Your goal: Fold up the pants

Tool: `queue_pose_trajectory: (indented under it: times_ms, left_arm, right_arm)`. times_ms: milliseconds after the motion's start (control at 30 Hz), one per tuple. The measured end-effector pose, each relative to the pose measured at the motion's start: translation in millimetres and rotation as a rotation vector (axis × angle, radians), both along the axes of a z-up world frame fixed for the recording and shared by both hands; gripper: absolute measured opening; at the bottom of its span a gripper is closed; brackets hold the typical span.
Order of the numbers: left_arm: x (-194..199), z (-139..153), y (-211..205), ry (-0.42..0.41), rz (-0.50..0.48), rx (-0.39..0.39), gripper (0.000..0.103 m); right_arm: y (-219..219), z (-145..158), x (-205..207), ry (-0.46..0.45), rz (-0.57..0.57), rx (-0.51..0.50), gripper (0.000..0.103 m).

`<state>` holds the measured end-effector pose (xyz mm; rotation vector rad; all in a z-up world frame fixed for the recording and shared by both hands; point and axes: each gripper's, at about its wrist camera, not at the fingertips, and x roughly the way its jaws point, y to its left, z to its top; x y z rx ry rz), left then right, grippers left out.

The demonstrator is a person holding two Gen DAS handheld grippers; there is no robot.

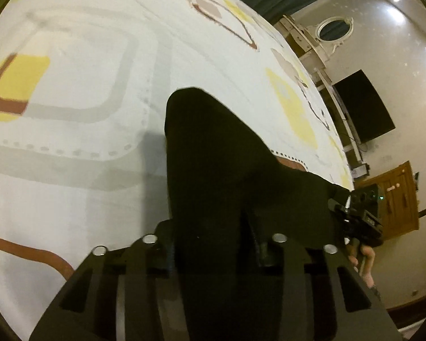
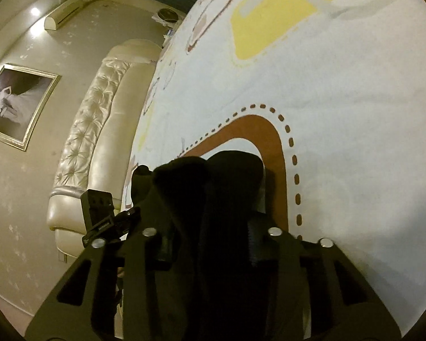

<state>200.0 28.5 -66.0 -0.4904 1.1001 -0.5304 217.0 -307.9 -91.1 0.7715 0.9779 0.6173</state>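
The black pants (image 1: 213,147) hang over the white patterned bedsheet (image 1: 79,182). In the left wrist view my left gripper (image 1: 213,244) is shut on the black cloth, which drapes over its fingers and hides them. The cloth stretches right to my right gripper (image 1: 357,216), seen at the right edge with a hand behind it. In the right wrist view my right gripper (image 2: 210,233) is shut on bunched black pants (image 2: 213,176), held above the sheet (image 2: 340,113). My left gripper (image 2: 105,216) shows at the left there.
The bed has a cream tufted headboard (image 2: 99,130). A framed picture (image 2: 17,102) hangs on the wall. A dark screen (image 1: 363,105) and a wooden door (image 1: 394,199) stand beyond the bed's edge.
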Motion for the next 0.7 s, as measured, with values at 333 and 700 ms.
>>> queue_pose_trajectory:
  times_ms: [333,700]
  left_arm:
    - [8.2,19.1,13.0,-0.08,0.077,0.104,0.03]
    - [39.3,19.7,37.9,-0.072,0.163,0.169,0.029]
  right_arm:
    - [23.5,25.4,24.7,-0.084,0.004,-0.045,0.028]
    - [45.3,25.2,72.6,-0.065,0.005,-0.048,0.028]
